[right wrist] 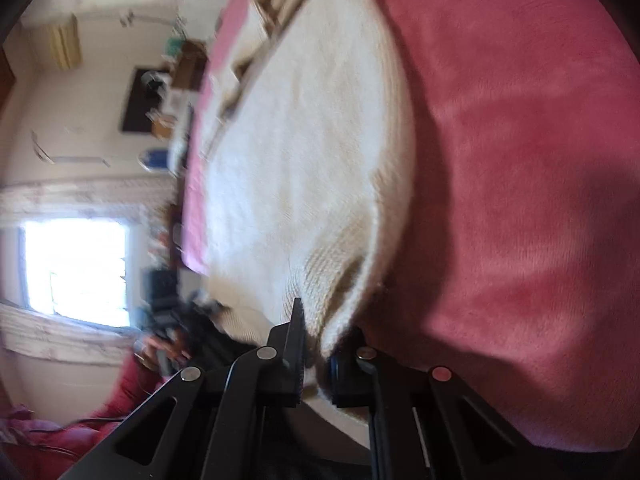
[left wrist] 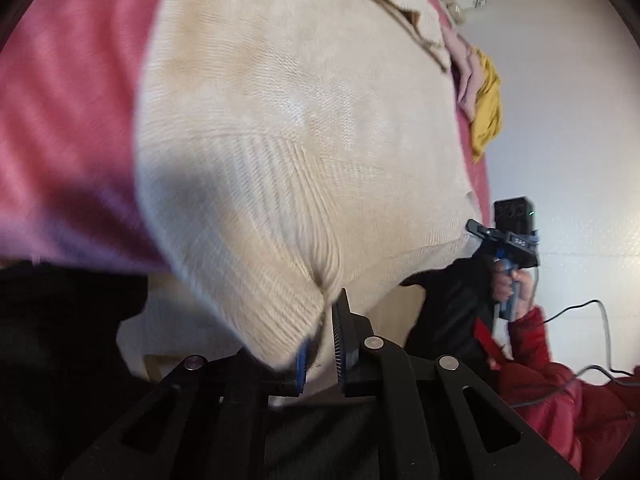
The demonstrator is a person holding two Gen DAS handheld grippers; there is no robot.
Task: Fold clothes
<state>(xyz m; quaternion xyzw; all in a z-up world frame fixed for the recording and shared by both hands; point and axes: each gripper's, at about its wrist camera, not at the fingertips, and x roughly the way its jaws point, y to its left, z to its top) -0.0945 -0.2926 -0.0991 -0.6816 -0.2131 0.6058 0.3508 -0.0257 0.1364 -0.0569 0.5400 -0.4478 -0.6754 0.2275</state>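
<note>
A cream knitted sweater (left wrist: 304, 120) lies spread over a pink bed cover (left wrist: 68, 120). My left gripper (left wrist: 320, 344) is shut on a bunched corner of its ribbed hem, which is lifted off the bed. In the left wrist view the right gripper (left wrist: 480, 232) shows at the sweater's other hem corner, held by a hand in a red sleeve. In the right wrist view my right gripper (right wrist: 316, 352) is shut on the sweater (right wrist: 304, 168), pinching a fold of its ribbed edge beside the pink cover (right wrist: 520, 160). The far end of the sweater shows tan trim.
A pile of pink and yellow clothes (left wrist: 482, 92) sits at the bed's far right edge. A white wall and cables lie to the right. The right wrist view shows a bright window (right wrist: 76, 268), shelves and clutter beyond the bed, all blurred.
</note>
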